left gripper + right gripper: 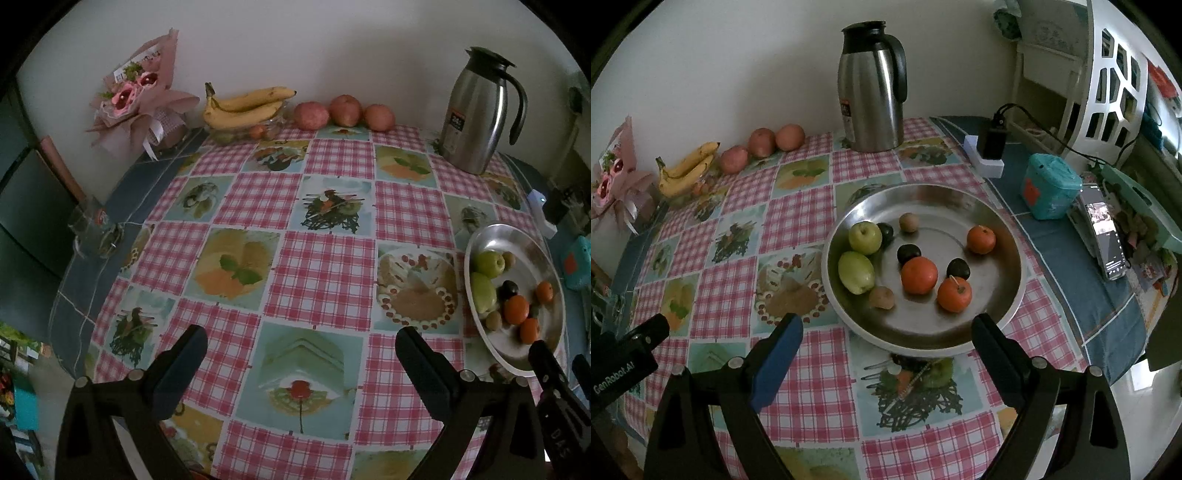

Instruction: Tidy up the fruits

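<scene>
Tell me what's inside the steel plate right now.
The steel plate holds three oranges, two green apples, three dark fruits and two small brown ones, all loose. Whatever lies beneath each fruit is hidden.

Left gripper (301, 345) jaws stand wide apart with nothing between them above the checked bench (325, 266); steel plate (517, 236) of mixed fruit at right, bananas (243, 105), three apples (345, 110) and flask (478, 110) along the far wall.
</scene>
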`<state>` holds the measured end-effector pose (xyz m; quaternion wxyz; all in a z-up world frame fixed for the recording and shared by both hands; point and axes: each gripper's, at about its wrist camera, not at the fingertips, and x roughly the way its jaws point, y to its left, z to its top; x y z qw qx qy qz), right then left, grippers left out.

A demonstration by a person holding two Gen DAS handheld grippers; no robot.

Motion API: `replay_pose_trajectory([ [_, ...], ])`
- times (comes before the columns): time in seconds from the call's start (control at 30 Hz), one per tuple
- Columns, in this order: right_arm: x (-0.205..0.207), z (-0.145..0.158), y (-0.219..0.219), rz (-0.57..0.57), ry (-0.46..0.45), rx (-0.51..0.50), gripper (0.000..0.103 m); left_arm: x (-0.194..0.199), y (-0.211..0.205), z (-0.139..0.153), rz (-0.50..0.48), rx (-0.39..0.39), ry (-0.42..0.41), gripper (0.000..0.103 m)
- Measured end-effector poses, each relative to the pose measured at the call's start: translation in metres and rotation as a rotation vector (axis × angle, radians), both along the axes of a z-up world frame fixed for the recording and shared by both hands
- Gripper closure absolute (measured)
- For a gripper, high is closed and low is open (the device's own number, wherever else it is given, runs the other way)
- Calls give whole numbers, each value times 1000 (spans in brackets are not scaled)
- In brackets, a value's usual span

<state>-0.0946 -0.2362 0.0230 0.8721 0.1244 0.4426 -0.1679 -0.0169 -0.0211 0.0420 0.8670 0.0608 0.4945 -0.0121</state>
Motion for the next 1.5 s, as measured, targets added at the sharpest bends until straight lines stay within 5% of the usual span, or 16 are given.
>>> replay_pose_trajectory([
  [0.83,0,-7,2,51,35,15,10,0,-9,-14,-10,-10,90,0],
  [1.5,-1,-9,1,79,-3,10,10,1,-10,-31,47,99,120,0],
])
